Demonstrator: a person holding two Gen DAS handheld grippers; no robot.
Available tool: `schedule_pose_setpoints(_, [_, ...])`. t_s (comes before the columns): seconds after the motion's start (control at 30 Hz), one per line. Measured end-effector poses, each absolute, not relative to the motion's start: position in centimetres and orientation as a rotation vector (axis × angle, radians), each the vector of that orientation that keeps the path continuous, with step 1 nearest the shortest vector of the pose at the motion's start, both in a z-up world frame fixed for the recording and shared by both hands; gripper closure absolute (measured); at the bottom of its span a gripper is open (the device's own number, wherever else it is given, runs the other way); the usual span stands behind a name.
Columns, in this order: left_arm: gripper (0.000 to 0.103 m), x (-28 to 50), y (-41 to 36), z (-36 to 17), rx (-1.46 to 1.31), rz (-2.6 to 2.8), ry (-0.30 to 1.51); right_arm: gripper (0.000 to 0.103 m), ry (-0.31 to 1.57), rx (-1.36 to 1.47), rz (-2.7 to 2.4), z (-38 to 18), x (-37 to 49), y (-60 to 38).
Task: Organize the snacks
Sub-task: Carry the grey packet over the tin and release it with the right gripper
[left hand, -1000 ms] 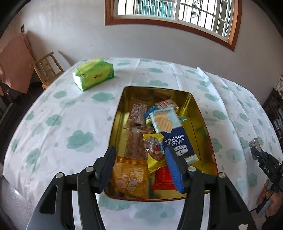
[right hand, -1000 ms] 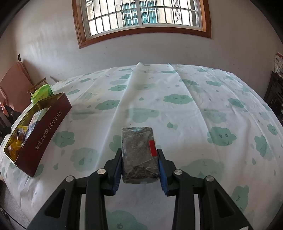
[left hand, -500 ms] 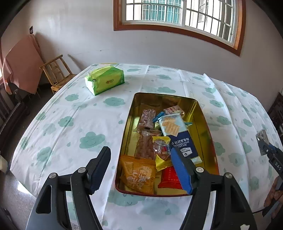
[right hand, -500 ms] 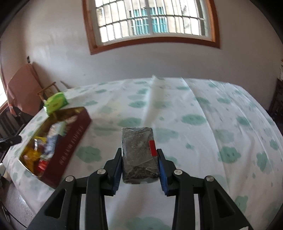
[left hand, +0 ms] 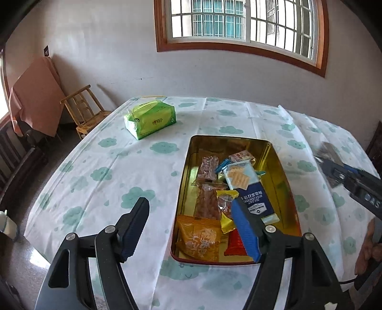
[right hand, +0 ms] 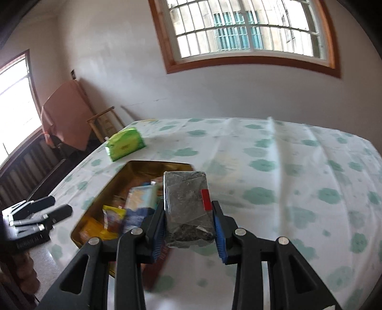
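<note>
While the right gripper clamps a dark foil-wrapped snack bar above the gold tin's near corner, only the left wrist view shows the left gripper, jaws just widened and holding nothing, over the packets; beyond lies a green tissue pack.

A home dining room: a table under cloud-print cloth, a wooden chair, and a barred window.
</note>
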State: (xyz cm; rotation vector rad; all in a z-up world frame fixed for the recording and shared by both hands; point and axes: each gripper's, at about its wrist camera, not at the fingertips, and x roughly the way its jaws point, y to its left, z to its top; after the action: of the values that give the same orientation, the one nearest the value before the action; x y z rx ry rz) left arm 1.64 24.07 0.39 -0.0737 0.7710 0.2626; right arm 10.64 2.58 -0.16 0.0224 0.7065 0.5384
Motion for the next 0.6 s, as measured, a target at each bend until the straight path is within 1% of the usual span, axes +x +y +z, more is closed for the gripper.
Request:
schedule_pose_setpoints(0.3, [0.033,1.9,24.5,0.5,-0.068,0.267,0.756,0.067,0.776,0.003,0.592,-1.8,14.2,8.9])
schedule_pose_setpoints(0.6, [0.030,2.9,25.1,0.4,-0.070,0.276,0.741,0.067,0.834,0.005,0.574,-4.5,17.4,12.1])
